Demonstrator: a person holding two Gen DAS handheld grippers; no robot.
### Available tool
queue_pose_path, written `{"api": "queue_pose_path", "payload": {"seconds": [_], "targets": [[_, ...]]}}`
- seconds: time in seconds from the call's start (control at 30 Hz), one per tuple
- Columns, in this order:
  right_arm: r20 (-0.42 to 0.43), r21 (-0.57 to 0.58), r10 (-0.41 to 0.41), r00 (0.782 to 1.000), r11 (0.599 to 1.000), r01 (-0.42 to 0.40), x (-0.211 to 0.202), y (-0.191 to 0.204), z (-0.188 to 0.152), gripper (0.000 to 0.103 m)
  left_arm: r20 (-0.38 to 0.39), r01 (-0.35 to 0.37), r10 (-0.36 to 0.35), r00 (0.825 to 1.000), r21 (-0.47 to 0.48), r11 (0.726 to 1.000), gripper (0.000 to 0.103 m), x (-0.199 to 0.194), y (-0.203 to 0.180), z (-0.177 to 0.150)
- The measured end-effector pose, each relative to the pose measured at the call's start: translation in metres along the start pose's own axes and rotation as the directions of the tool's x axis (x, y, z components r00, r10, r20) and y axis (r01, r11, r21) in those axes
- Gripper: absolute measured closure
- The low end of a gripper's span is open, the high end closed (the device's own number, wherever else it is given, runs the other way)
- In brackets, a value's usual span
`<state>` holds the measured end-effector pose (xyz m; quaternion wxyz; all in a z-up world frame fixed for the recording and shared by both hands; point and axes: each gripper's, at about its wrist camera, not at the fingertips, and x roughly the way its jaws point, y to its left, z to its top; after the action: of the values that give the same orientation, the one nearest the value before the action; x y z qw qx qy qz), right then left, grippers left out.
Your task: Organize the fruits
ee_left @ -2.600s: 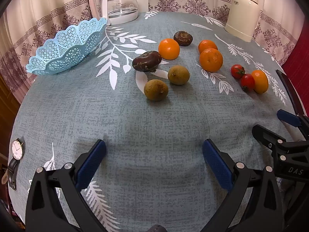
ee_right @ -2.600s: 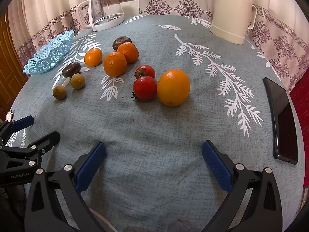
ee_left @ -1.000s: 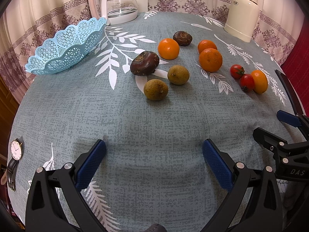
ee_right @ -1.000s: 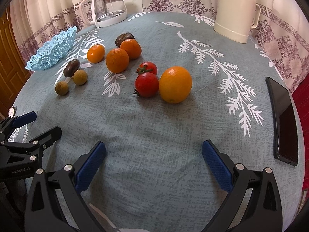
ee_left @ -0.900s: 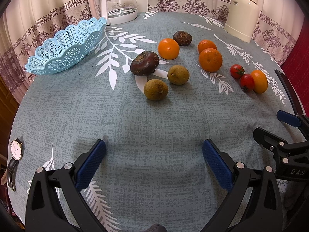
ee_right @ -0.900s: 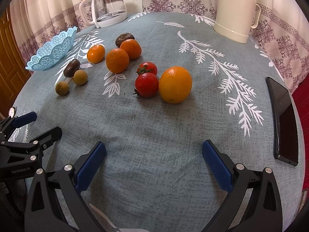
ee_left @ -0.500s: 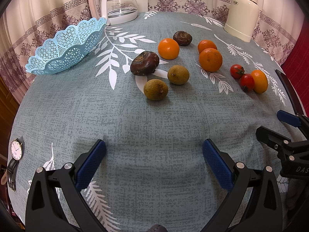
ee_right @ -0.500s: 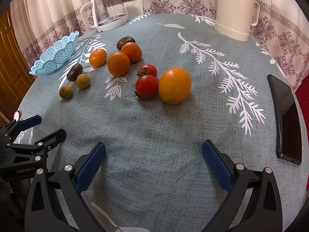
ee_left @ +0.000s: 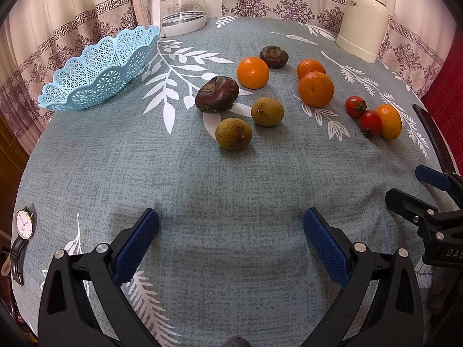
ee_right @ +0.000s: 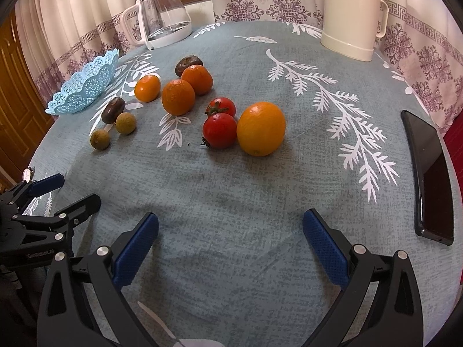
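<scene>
I am holding the left gripper and right gripper wide apart, empty, over the near tablecloth. Fruits are lying mid-table, the basket far left. "GenRobot.AI" is showing on the left gripper's side.

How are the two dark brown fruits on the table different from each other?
The near dark brown fruit looks larger and lies tilted beside the two greenish-brown fruits; the far dark brown fruit looks smaller and sits flatter, with its dimpled top up. The near one lies closer to the blue basket; the far one sits behind the oranges, toward the glass kettle. Both are glossy, rough-skinned and lie on the tablecloth outside the basket.
</scene>
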<state>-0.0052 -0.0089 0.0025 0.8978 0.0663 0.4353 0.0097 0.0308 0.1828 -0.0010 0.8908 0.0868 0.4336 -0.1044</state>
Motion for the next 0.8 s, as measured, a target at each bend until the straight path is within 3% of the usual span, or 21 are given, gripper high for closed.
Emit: {"api": "queue_pose_path", "payload": {"seconds": [0.4, 0.67, 0.8], "targets": [[0.071, 0.098, 0.011, 0.997, 0.995, -0.018, -0.015, -0.017, -0.005, 0.005, 0.016, 0.028, -0.028, 0.999, -0.013, 1.000, 0.002, -0.008, 0.007, 0.005], [0.085, 0.106, 0.007, 0.996, 0.994, -0.016, -0.015, -0.018, -0.004, 0.005, 0.083, 0.001, 0.004, 0.997, -0.063, 0.998, 0.002, -0.017, 0.031, 0.033], [0.093, 0.111, 0.011, 0.996, 0.994, -0.021, -0.016, -0.019, -0.005, 0.005, 0.089, 0.022, -0.013, 0.996, -0.097, 0.995, 0.002, -0.011, 0.039, 0.047]]}}
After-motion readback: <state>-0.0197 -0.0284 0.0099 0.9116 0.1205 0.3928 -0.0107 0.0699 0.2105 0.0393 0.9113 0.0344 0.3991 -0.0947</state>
